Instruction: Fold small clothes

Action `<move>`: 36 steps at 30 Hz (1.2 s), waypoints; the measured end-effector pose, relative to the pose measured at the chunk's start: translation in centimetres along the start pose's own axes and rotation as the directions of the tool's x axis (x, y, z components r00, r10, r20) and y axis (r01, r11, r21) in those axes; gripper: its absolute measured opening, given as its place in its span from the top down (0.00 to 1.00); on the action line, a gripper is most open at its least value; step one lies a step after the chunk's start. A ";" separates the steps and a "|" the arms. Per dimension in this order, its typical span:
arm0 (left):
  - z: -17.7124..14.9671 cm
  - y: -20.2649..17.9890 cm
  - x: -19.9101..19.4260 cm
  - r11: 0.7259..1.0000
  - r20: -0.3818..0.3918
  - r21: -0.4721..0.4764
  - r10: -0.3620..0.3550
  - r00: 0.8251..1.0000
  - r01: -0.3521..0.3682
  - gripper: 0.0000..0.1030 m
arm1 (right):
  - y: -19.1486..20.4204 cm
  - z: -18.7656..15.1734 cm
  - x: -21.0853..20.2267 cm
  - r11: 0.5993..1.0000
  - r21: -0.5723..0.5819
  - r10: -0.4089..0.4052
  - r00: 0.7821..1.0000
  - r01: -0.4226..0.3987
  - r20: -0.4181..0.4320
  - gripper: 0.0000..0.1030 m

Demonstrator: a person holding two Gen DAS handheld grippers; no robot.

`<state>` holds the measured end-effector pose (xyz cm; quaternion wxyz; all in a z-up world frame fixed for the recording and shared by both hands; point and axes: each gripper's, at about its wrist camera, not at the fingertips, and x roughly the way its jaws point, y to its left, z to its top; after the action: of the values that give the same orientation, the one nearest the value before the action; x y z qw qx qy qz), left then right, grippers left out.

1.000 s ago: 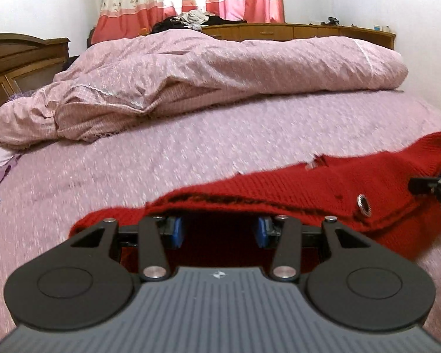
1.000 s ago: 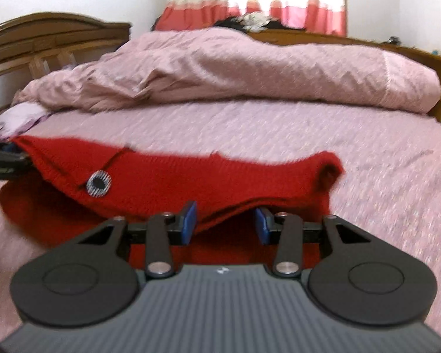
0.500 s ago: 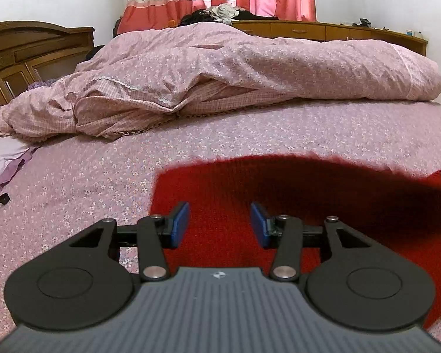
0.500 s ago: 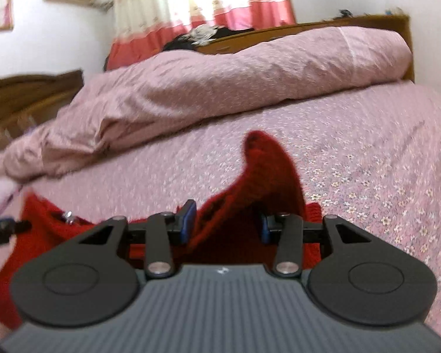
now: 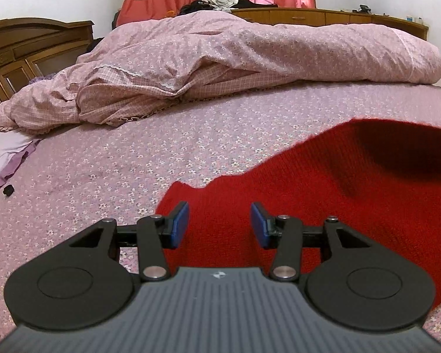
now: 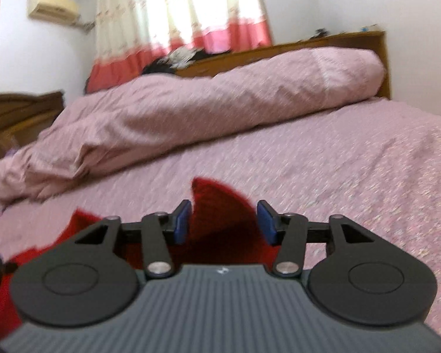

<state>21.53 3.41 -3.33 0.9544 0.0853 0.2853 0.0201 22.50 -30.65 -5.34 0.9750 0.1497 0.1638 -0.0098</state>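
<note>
A red knit garment (image 5: 352, 194) lies spread on the pink flowered bedsheet (image 5: 117, 161), filling the lower right of the left wrist view. My left gripper (image 5: 219, 223) hovers over its near left corner, open, with the blue pads clear of the knit. In the blurred right wrist view a raised fold of the same red garment (image 6: 220, 203) stands between the pads of my right gripper (image 6: 223, 220). Those jaws are opening and the pads do not press on the fold. More red knit shows at the lower left of that view.
A bunched pink duvet (image 5: 250, 58) runs across the far half of the bed. A wooden headboard (image 5: 29, 47) is at the left, with a lilac cloth (image 5: 6, 158) and a small black object (image 5: 8, 189) near it. A low wooden cabinet (image 5: 338, 19) stands under the curtains.
The garment's edge, lifted at both grippers a second ago, has dropped flat under the left gripper, which shifted left. The right gripper rolled and its jaws widened around the standing fold.
</note>
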 end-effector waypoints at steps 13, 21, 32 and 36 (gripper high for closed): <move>0.8 1.6 0.0 0.999 -0.058 -0.047 -0.017 0.998 0.014 0.49 | -0.6 0.7 0.6 0.999 -0.044 0.010 0.995 -0.015 -0.102 0.45; 0.2 2.1 1.7 0.998 -0.115 -0.060 -0.021 0.993 0.015 0.49 | 0.4 -0.7 2.2 0.990 -0.114 0.055 0.977 -0.079 -0.205 0.45; 2.2 7.9 3.8 0.981 -0.137 -0.191 0.005 0.991 -0.031 0.48 | -1.3 0.6 7.3 0.991 -0.103 0.047 0.952 -0.082 -0.301 0.45; 2.5 9.4 6.0 0.958 -0.186 -0.282 -0.102 0.977 0.046 0.45 | -1.2 0.5 8.6 0.991 -0.102 0.052 0.943 -0.090 -0.328 0.45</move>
<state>28.02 12.81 -2.87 0.9239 -0.0617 0.3763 0.0322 30.74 -31.72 -7.97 0.9414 0.0986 0.3169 0.0598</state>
